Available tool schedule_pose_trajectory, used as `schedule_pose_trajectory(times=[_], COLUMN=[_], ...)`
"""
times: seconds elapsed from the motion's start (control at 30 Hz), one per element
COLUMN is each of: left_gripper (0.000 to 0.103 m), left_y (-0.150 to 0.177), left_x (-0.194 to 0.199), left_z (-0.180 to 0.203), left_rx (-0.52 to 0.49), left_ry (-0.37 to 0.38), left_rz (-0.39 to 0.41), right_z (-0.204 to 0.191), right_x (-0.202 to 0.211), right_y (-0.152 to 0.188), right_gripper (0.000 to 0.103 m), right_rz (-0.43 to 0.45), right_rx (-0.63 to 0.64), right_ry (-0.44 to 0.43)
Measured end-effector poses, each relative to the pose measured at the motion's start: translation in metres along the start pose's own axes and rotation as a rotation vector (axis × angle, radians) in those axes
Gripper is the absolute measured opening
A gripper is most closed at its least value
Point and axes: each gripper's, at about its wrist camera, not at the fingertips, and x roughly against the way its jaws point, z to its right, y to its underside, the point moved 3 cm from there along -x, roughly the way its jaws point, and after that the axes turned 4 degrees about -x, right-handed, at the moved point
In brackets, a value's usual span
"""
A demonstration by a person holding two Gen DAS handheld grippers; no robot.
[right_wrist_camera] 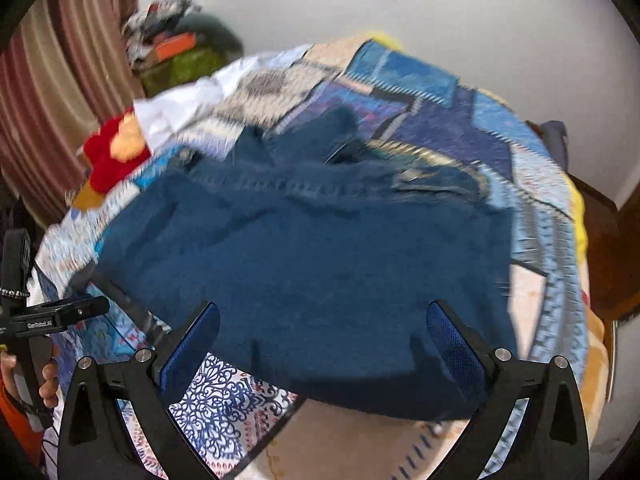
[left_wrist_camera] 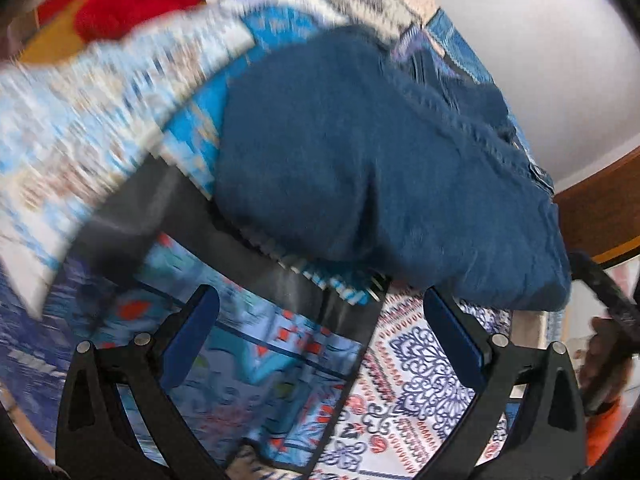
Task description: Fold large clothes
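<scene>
Patterned bedspread, folded blue jeans just ahead of both wide-open, empty tools

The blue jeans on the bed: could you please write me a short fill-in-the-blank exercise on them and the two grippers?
1. The jeans are dark ____ in colour.
2. The right gripper has its jaws ____, with nothing pinched between them.
3. The left gripper holds ____.
4. The plush toy beside the jeans is mainly ____.

Missing words: blue; open; nothing; red
</scene>
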Motion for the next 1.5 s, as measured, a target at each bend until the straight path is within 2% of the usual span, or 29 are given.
schedule_pose_trajectory(times=[0.1,0.17,0.23,0.37,0.43,0.53,0.63,0.7,0.77,0.87,0.97,1.1,1.23,1.37,1.5], left_gripper=[0.103,0.103,0.103,0.103,0.103,0.103,0.101,0.083,0.054,0.038,0.033,0.032,0.032,0.032,0.032], left_y=[-0.001,-0.006,-0.014,-0.034,-0.041,-0.049,-0.054,-0.055,-0.057,-0.059,-0.061,-0.057,-0.050,-0.044,-0.037], left_x=[-0.017,-0.025,-0.031,-0.047,-0.060,-0.070,-0.077,-0.076,-0.071,-0.054,-0.025,0.023,0.052,0.063,0.059], left_z=[0.003,0.007,0.009,0.010,0.007,0.010,0.020,0.023,0.024,0.032,0.051,0.073,0.081,0.079,0.069], left_rx=[0.027,0.060,0.082,0.145,0.207,0.298,0.330,0.348,0.347,0.309,0.190,0.047,-0.041,-0.097,-0.112], left_ry=[0.092,0.214,0.279,0.297,0.307,0.251,0.173,0.105,0.062,0.080,0.020,-0.067,-0.169,-0.266,-0.299], left_rz=[-0.031,-0.034,-0.015,0.021,0.021,0.064,0.085,0.111,0.137,0.184,0.257,0.371,0.438,0.467,0.449], right_z=[-0.005,-0.006,-0.003,-0.003,-0.001,0.000,-0.001,-0.002,-0.003,-0.004,-0.008,-0.019,-0.046,-0.084,-0.128], right_x=[-0.027,-0.046,-0.061,-0.066,-0.066,-0.066,-0.065,-0.064,-0.063,-0.056,-0.046,-0.028,-0.029,-0.058,-0.099], right_y=[0.004,0.008,0.012,0.018,0.019,0.018,0.018,0.017,0.017,0.017,0.013,-0.001,-0.013,-0.006,0.022], right_gripper=[0.103,0.103,0.103,0.103,0.103,0.103,0.103,0.103,0.103,0.103,0.103,0.103,0.103,0.103,0.103], right_rz=[-0.047,-0.088,-0.117,-0.087,-0.086,-0.084,-0.081,-0.085,-0.089,-0.098,-0.102,-0.046,-0.028,-0.119,-0.253], right_rx=[0.030,0.044,0.052,0.096,0.095,0.088,0.090,0.096,0.094,0.084,0.077,0.077,0.077,0.100,0.193], right_ry=[0.014,0.024,0.036,0.042,0.035,0.021,0.025,0.032,0.033,0.021,0.001,-0.021,-0.078,-0.144,-0.179])
